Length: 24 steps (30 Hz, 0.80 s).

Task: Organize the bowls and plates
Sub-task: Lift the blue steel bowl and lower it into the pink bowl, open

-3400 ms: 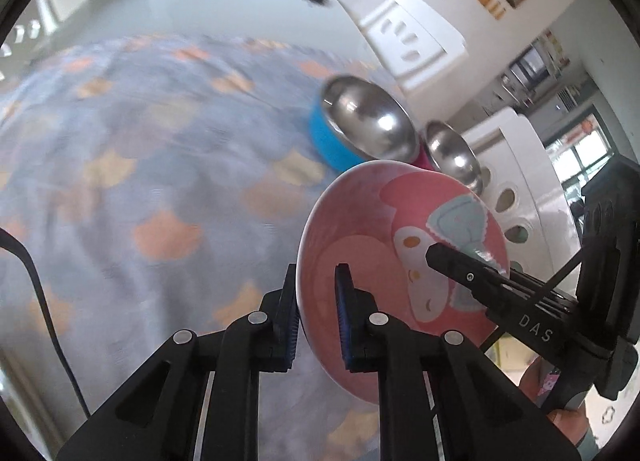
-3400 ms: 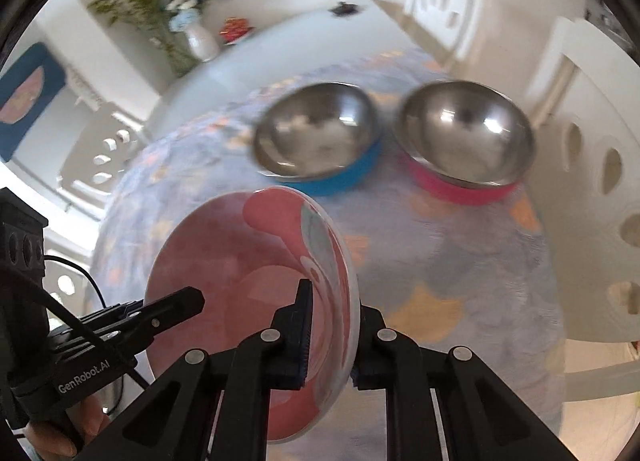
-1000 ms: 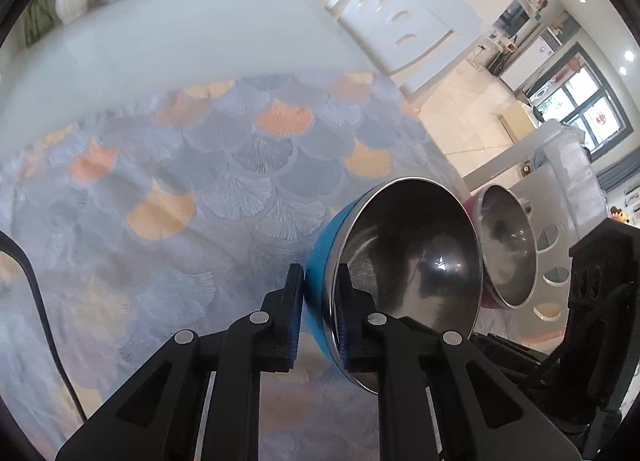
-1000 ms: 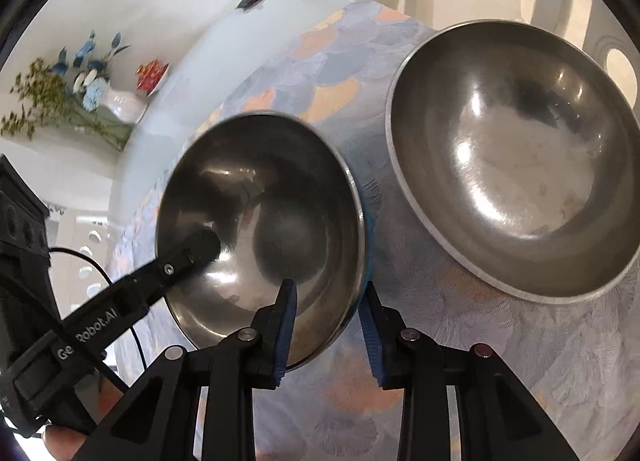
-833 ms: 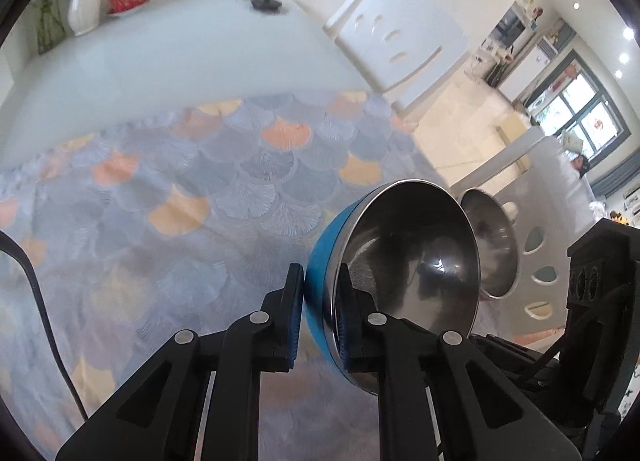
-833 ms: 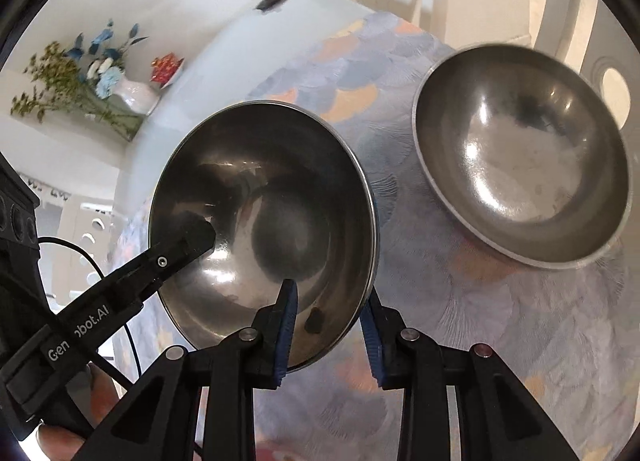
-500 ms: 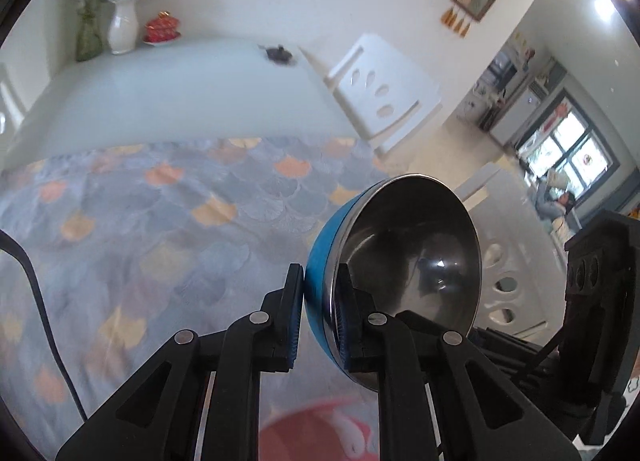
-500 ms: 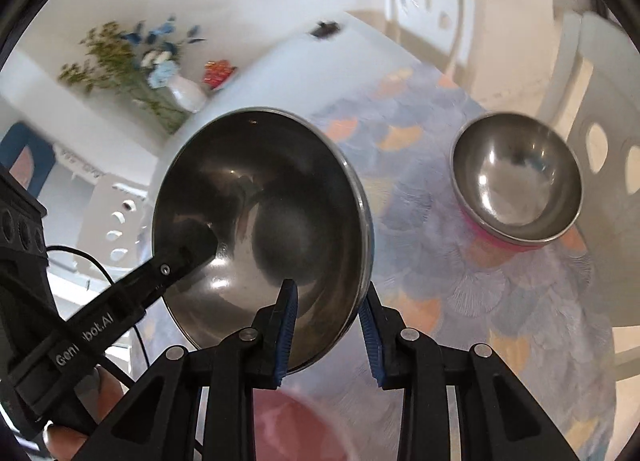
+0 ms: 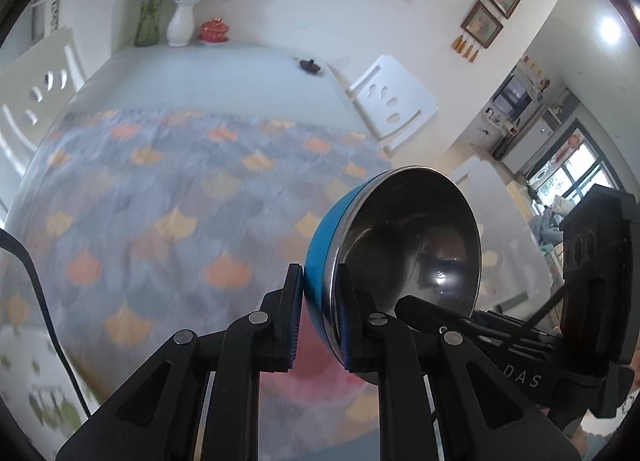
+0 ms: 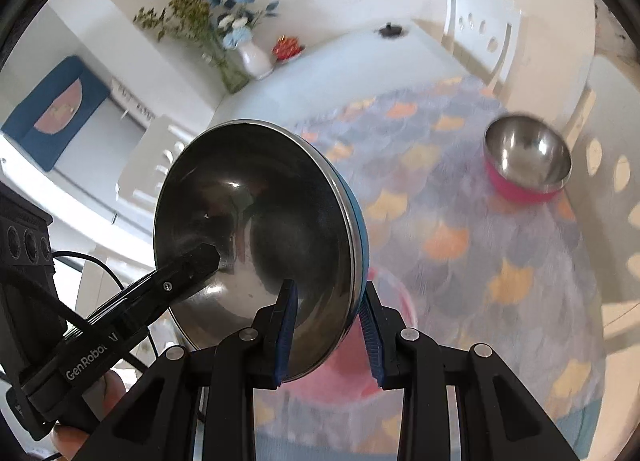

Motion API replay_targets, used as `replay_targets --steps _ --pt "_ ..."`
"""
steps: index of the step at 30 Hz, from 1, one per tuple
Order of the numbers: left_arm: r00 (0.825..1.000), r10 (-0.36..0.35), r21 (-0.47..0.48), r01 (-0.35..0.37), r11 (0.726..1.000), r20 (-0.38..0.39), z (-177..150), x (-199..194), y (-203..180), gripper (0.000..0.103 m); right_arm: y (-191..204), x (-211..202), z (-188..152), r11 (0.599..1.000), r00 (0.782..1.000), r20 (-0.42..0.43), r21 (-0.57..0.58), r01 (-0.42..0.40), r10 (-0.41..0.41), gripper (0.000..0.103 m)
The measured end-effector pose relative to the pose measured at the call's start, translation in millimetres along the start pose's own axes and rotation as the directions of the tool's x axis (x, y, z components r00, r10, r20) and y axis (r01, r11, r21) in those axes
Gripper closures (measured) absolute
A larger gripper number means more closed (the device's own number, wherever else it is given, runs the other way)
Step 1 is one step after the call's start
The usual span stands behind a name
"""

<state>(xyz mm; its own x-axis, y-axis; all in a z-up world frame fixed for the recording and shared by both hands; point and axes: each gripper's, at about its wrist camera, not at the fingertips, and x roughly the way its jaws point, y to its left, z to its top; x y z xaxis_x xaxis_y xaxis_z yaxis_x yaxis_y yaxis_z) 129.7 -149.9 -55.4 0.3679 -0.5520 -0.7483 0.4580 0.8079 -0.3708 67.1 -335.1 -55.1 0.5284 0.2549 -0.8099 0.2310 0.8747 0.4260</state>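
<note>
A steel bowl with a blue outside (image 9: 404, 257) (image 10: 260, 229) hangs tilted in the air above the table. My left gripper (image 9: 318, 313) is shut on its near rim, and my right gripper (image 10: 326, 325) is shut on the opposite rim, one pad inside and one outside. Below the bowl a pink dish (image 9: 320, 373) (image 10: 384, 345) lies on the cloth, blurred and partly hidden. A second steel bowl with a pink outside (image 10: 526, 161) stands at the far right of the table.
A scale-patterned cloth (image 9: 160, 213) covers the table. White chairs (image 9: 396, 101) (image 10: 480, 33) stand around it. A vase of flowers (image 9: 180, 21) and a small red pot (image 9: 215, 29) sit at the far end. A black cable (image 9: 36, 293) runs along the left.
Both grippers have lifted the blue bowl off the cloth and drawn it back toward the near side, above the pink dish. The pink-sided bowl stays behind, now far off.
</note>
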Motion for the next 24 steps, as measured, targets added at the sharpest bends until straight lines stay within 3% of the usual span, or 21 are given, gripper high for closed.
replay_targets --steps 11,24 --pt "0.994 0.019 -0.068 -0.027 0.997 -0.11 -62.3 19.9 14.3 0.09 -18.8 33.1 -49.7 0.999 0.986 -0.162 0.017 0.036 -0.032 0.072" --pt "0.986 0.011 -0.081 -0.025 0.996 -0.166 -72.1 38.0 11.9 0.09 -32.6 35.5 -48.8 0.997 0.984 -0.169 0.051 0.059 -0.049 0.072"
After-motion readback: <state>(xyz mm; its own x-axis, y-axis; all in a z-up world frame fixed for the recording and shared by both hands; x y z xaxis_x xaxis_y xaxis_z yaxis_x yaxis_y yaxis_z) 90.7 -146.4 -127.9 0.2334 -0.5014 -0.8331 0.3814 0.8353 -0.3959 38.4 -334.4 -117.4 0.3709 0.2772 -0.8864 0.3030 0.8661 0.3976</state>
